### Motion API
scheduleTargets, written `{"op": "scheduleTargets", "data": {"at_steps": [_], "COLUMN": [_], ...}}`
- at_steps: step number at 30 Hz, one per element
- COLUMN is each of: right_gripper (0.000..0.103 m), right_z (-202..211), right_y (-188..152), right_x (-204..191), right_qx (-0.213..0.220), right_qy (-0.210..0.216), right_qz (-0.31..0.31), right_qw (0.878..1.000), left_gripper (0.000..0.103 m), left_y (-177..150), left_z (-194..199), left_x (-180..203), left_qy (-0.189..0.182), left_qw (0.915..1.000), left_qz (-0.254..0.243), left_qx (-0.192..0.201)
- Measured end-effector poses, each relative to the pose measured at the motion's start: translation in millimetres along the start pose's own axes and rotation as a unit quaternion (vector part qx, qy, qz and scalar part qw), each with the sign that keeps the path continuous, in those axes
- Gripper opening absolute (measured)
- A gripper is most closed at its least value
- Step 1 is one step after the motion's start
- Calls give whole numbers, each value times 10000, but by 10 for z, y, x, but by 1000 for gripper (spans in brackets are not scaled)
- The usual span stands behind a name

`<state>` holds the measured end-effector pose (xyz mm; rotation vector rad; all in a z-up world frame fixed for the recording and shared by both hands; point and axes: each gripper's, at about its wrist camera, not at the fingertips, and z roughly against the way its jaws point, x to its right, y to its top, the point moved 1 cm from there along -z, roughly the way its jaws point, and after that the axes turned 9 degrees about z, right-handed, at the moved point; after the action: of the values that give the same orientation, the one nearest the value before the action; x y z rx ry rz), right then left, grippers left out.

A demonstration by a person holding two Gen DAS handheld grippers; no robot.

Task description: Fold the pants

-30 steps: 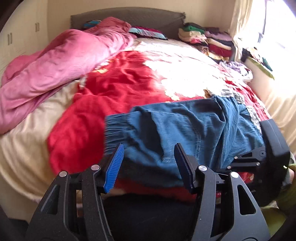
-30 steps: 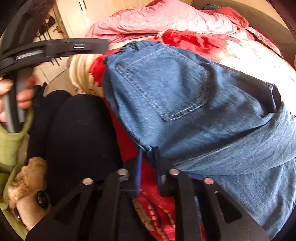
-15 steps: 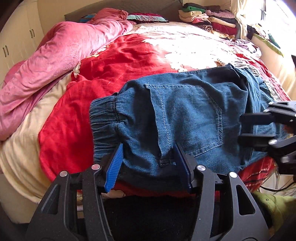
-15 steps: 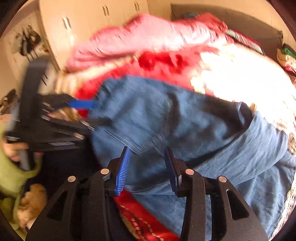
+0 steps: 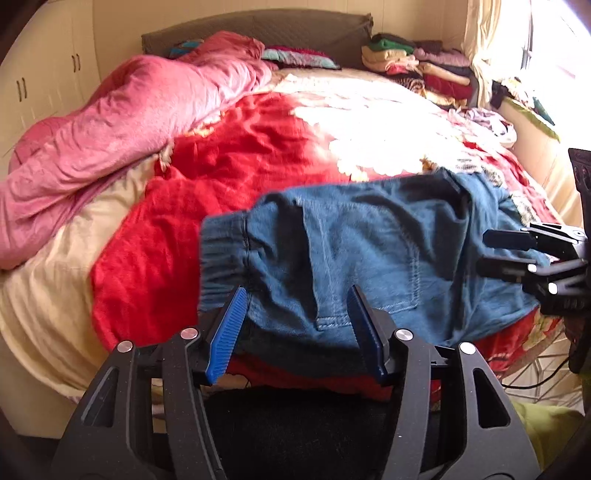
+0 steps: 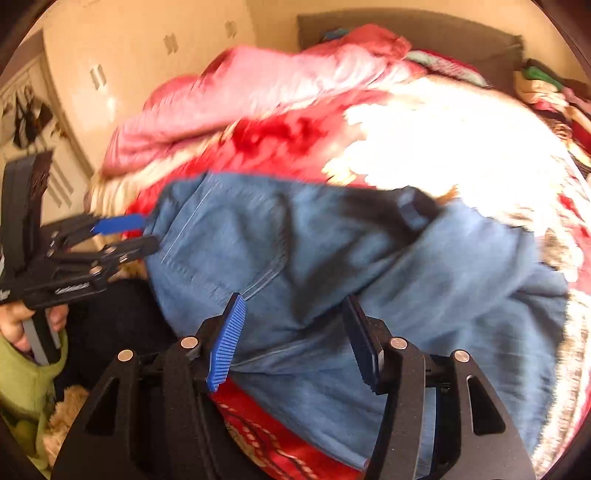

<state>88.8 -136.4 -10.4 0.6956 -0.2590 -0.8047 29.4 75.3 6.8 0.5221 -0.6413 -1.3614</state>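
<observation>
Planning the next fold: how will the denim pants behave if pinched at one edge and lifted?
The denim pants will probably droop, since they already lie creased over the red blanket. The gathered elastic waistband and stitched pocket probably make that end bulkier, so it may sag first.

My jeans (image 5: 369, 251) are blue denim, folded over into a bunched heap. They lie at the near edge of my red bedspread (image 5: 229, 177), back pocket up.

Bed (image 5: 44, 332) with red floral blanket (image 5: 221, 177), pink quilt (image 5: 110, 122) bunched along one side, blue jeans (image 5: 369, 251) at near edge, folded clothes (image 5: 424, 70) stacked by headboard (image 5: 295, 27)
</observation>
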Motion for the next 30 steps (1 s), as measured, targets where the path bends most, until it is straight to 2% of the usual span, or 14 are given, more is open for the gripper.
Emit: {"op": "scheduleTargets", "data": {"at_steps": [3, 6, 15, 18, 21, 25, 30], "right_gripper": [60, 60, 60, 60, 60, 60, 60], "right_z": [188, 297, 280, 120, -87, -447, -891], "right_y": [40, 118, 402, 564, 678, 813, 839], "right_x": [194, 411, 1031, 1203, 1318, 1455, 1598], "right_qx": [243, 356, 316, 168, -33, -352, -840], "right_qy": [-283, -572, -1035, -1125, -1191, -1144, -1305], "right_qz": [-210, -374, -552, -548, -522, -518, -582], "right_qw": [9991, 9970, 9926, 9920, 9915, 9915, 9862], "left_gripper": [53, 53, 53, 53, 47, 39, 35], "left_y": [82, 147, 196, 160, 130, 62, 37], "left_z": [149, 211, -120, -266, -446, -669, -829], "left_x": [54, 183, 829, 1040, 1213, 1336, 1426], "left_qy": [-206, -503, -1538, -1703, -1848, -2005, -2087], "left_qw": [9997, 9986, 9863, 9818, 9771, 9702, 9654], "left_qz": [20, -29, -303, -438, -443, -380, -457], "left_qx": [145, 166, -510, -723, -961, -1307, -1497]}}
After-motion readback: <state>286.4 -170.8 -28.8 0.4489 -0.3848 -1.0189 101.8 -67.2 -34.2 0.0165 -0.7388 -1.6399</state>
